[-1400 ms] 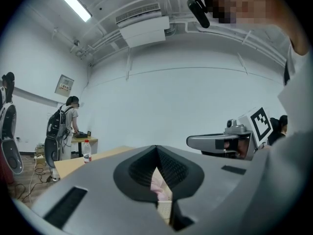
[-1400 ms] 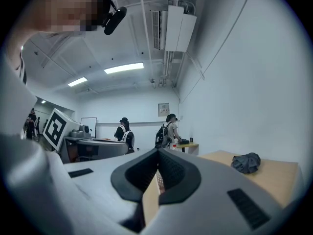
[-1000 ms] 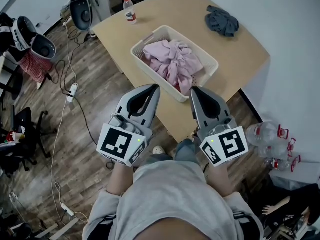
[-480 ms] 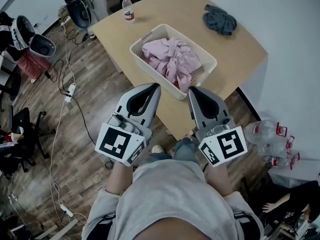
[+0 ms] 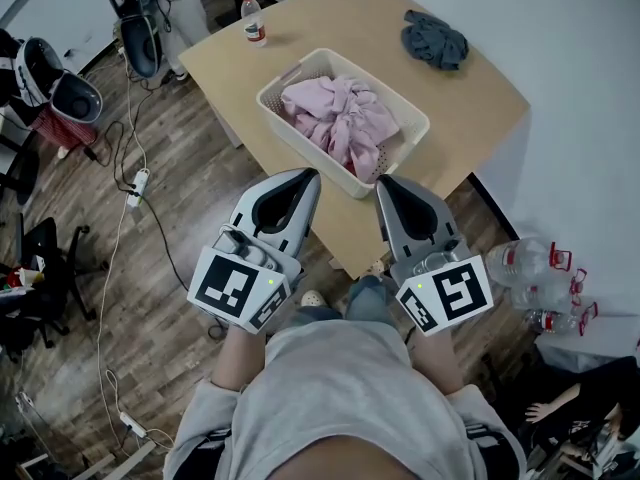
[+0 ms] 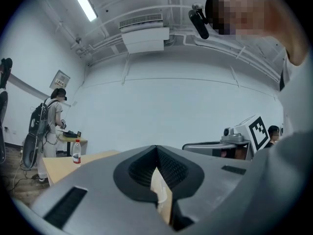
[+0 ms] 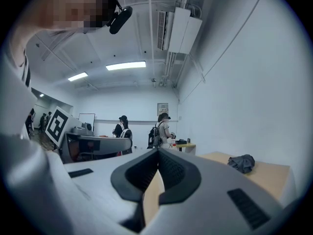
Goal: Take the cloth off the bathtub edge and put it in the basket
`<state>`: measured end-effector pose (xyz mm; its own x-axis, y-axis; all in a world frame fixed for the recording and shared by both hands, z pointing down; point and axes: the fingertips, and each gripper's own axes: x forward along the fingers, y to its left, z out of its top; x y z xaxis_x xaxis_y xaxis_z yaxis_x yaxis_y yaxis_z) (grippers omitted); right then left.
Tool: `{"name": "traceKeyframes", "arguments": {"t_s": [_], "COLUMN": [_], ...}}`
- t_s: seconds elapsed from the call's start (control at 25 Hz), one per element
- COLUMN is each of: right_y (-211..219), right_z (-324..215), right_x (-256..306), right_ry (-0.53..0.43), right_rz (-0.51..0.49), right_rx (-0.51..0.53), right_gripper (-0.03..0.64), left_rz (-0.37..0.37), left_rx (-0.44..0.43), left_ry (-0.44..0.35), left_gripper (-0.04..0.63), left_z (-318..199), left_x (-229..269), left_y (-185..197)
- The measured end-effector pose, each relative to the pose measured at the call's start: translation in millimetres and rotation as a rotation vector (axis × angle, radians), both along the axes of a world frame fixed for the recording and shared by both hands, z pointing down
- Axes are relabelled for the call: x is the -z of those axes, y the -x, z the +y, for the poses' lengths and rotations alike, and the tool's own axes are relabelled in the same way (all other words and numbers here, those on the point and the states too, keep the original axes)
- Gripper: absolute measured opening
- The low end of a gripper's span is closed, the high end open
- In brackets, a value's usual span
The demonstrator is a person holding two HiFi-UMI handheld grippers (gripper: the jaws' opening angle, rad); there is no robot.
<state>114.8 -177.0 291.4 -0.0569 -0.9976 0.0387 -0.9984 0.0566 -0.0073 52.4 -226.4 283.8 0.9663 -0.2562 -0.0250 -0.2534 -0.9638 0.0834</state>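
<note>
At the far left of the head view, cables (image 5: 128,138) and a power strip (image 5: 138,180) lie on the wood floor (image 5: 190,228). A bottle (image 5: 253,18) stands upright at the upper left corner of the bench (image 5: 480,108). In the lower middle of the frame, the left hand-held gripper (image 5: 308,175) points towards the bench. In the left gripper view its jaws are pressed together at the tip and grip nothing.

Just above the two gripper tips, in the centre of the frame, a white basket (image 5: 300,148) sits on the bench near its front edge. A pink cloth (image 5: 340,118) is bunched inside it and fills most of it.

The right hand-held gripper (image 5: 385,180) lies beside the left one, its tip just below the basket's near corner. In the right gripper view its jaws are also closed tip to tip and hold nothing.

A grey cloth (image 5: 435,40) lies crumpled on the bench at the upper right of the frame. It is well apart from the basket and close to the white wall (image 5: 570,88), and neither gripper touches it. The right gripper view shows it low at the right, on the bench top.

At the lower right of the head view, several water bottles (image 5: 545,268) stand on the floor beside the wall
</note>
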Motion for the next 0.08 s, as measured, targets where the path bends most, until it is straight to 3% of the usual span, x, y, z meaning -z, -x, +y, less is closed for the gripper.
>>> {"name": "traceKeyframes", "arguments": {"t_s": [0.08], "right_y": [0.9], "right_z": [1.8], "right_x": [-0.3], "right_ry": [0.002], "right_rz": [-0.001], "right_rx": [-0.005], "right_gripper": [0.008], "left_rz": [-0.001], "left_rx": [-0.002], "left_ry": [0.003], "left_gripper": [0.014], "left_z": [0.4], "left_x": [-0.5], "left_y": [1.0]}}
